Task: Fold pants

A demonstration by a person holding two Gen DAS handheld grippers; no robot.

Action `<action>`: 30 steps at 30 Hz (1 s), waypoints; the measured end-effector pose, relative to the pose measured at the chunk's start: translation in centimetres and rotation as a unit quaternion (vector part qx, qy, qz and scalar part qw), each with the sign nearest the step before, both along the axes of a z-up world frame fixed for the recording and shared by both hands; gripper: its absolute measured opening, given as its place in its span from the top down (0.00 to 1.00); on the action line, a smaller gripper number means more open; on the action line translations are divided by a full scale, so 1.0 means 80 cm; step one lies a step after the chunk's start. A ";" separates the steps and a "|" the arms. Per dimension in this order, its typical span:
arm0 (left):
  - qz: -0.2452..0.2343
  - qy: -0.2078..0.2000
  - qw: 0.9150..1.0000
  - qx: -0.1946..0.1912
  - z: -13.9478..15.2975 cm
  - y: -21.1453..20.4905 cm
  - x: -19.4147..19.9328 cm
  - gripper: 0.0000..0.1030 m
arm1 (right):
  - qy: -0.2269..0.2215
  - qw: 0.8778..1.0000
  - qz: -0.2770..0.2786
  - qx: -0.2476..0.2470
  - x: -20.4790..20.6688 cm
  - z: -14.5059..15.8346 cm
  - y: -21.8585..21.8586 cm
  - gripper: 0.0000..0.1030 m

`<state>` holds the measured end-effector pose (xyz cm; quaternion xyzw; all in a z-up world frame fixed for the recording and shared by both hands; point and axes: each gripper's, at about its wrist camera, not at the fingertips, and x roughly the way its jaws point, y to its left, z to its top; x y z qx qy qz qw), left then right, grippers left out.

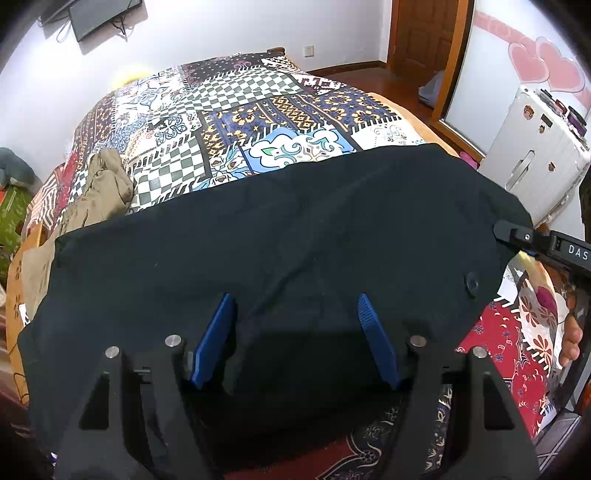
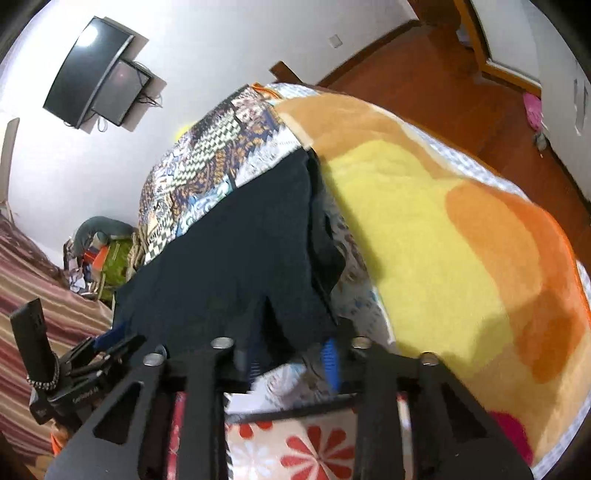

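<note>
Pants (image 1: 280, 236): we see them spread flat across the bed (image 1: 236, 110), ready for folding.
Left tool (image 1: 295, 343): spread wide above the near hem, holding nothing.
Right tool (image 2: 291, 354): blurred; apparently pinching the pants' end, probably to lift it.

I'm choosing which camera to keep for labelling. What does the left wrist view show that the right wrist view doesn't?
Only the left wrist view shows the white suitcase, the wooden door and the pants' button.

Only the right wrist view shows the yellow-orange blanket and the second, smaller wall screen.

Both show the dark pants spread on the patchwork bedspread, and the wall-mounted TV.
</note>
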<state>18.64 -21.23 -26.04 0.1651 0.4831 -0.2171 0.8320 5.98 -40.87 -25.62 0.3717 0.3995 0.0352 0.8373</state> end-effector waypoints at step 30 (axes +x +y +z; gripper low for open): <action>0.157 -0.084 0.978 -0.110 0.096 0.189 0.001 0.33 | -0.165 0.976 0.101 -0.101 0.085 0.168 0.108 0.91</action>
